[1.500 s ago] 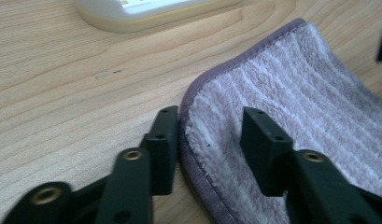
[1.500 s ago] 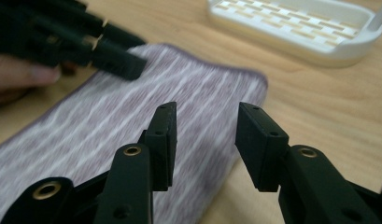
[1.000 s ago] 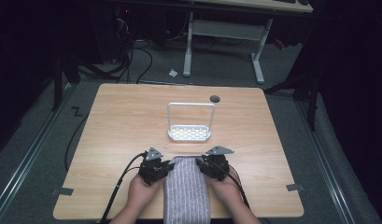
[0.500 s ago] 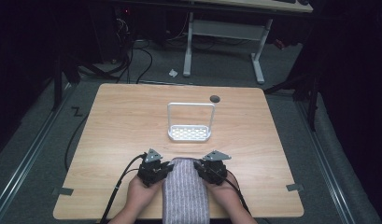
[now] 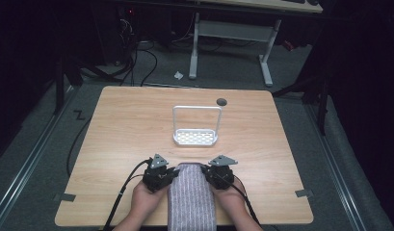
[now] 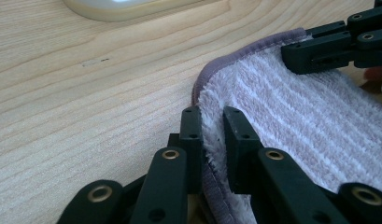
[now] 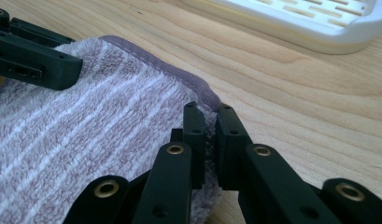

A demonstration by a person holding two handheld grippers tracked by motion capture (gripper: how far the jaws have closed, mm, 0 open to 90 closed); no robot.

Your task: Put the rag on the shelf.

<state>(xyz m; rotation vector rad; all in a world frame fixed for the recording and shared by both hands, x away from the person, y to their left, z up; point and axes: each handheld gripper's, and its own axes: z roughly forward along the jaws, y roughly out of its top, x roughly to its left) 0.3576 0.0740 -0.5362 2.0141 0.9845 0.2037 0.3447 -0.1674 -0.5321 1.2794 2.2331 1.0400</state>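
Fingers (image 6: pixel 193 140) of your left gripper (image 6: pixel 212 140) are clamped on the towel (image 5: pixel 191 199), pinching its left edge close to the far corner; your right gripper (image 7: pixel 212 135) has its fingers (image 7: pixel 230 135) closed on the right edge, likewise near the far corner. From the high view you get the layout: the towel, purple-grey with pale stripes, lies flat at the near edge of the table (image 5: pixel 117 125) between your two hands, and its near end is cut off by the bottom of the picture. A white rack (image 5: pixel 196 127) with a tall wire handle stands well apart from it toward the middle of the table, and a small dark round mark (image 5: pixel 221 101) sits beyond the rack. That view cannot show you the grip itself, since the gripper bodies cover the fingers. Each gripper view shows the plush pile squeezed between the black fingers, the stitched hem curving round the corner, and the other gripper across the cloth. In those views the rack is only a pale, blurred base at the top edge.
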